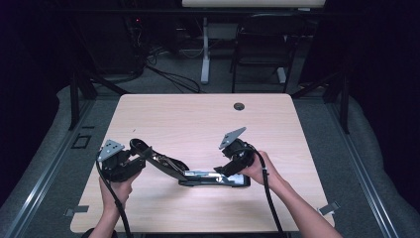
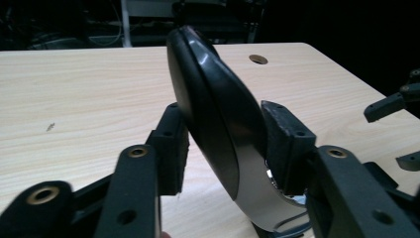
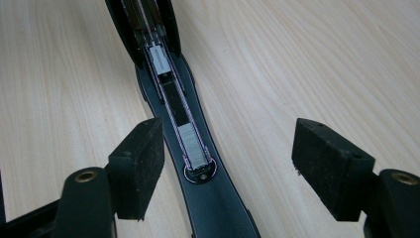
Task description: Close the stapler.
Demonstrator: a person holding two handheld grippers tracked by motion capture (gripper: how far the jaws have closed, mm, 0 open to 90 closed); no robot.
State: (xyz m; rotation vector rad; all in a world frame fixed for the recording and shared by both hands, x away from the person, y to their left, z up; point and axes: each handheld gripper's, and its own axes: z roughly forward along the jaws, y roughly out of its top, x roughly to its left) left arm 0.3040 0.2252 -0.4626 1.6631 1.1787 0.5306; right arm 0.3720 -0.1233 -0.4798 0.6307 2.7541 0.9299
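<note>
A black stapler (image 1: 190,174) lies swung open near the table's front edge. Its top arm (image 1: 153,157) is raised toward the left. My left gripper (image 1: 137,157) is shut on the rounded end of that arm (image 2: 213,104), with a pad pressed on each side; the left gripper (image 2: 225,131) holds it tilted. My right gripper (image 1: 224,171) hovers over the stapler's base. In the right gripper view the gripper (image 3: 233,148) stands open, straddling the base. The magazine channel (image 3: 171,96) lies exposed there with a short strip of staples (image 3: 194,148) at its near end.
The light wooden table (image 1: 198,119) has a round cable hole (image 1: 239,106) near its far edge. Beyond it stand a dark chair (image 1: 262,39) and a white desk leg (image 1: 204,49), with cables on the floor. The right gripper's parts (image 2: 391,104) show at the left gripper view's edge.
</note>
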